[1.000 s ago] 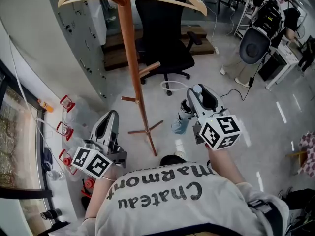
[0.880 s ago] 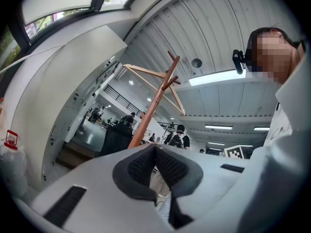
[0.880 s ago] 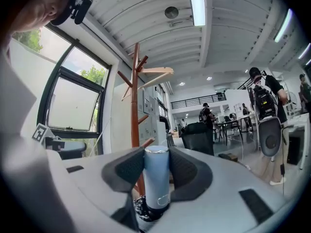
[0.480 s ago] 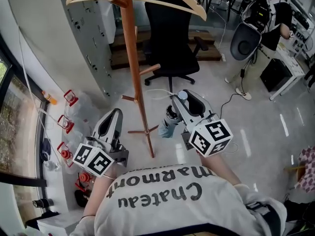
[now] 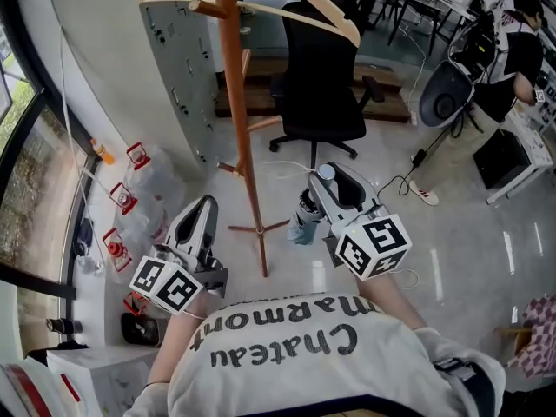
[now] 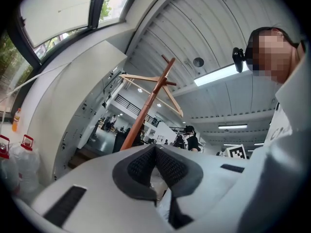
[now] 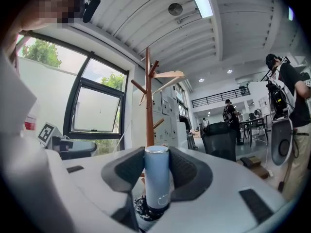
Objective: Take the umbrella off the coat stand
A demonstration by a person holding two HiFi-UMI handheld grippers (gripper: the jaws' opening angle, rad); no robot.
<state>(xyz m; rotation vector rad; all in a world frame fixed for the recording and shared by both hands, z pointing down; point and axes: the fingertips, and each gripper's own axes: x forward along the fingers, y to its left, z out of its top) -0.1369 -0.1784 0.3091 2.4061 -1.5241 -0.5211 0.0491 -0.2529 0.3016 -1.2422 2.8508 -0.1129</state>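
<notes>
My right gripper (image 5: pixel 328 179) is shut on the light blue handle (image 7: pixel 157 176) of a folded umbrella (image 5: pixel 303 219), which hangs down from the jaws, dark and patterned, free of the stand. The wooden coat stand (image 5: pixel 241 129) rises just left of it, and it also shows ahead in both gripper views, coat stand (image 7: pixel 148 106) and coat stand (image 6: pixel 146 115). A wooden hanger (image 5: pixel 295 3) sits on the stand's upper pegs. My left gripper (image 5: pixel 201 208) is left of the stand's base, its pads (image 6: pixel 146 164) together with nothing between them.
A black office chair (image 5: pixel 321 85) stands behind the stand. Grey lockers (image 5: pixel 187 68) and water jugs (image 5: pixel 143 181) line the left side by the window. A person (image 5: pixel 508 59) stands at desks far right. A cable (image 5: pixel 408 168) lies on the floor.
The right gripper with the umbrella has turned and shifted slightly left, closer to the stand. The head view has swung and shows more of the window side. The left gripper stays shut.
</notes>
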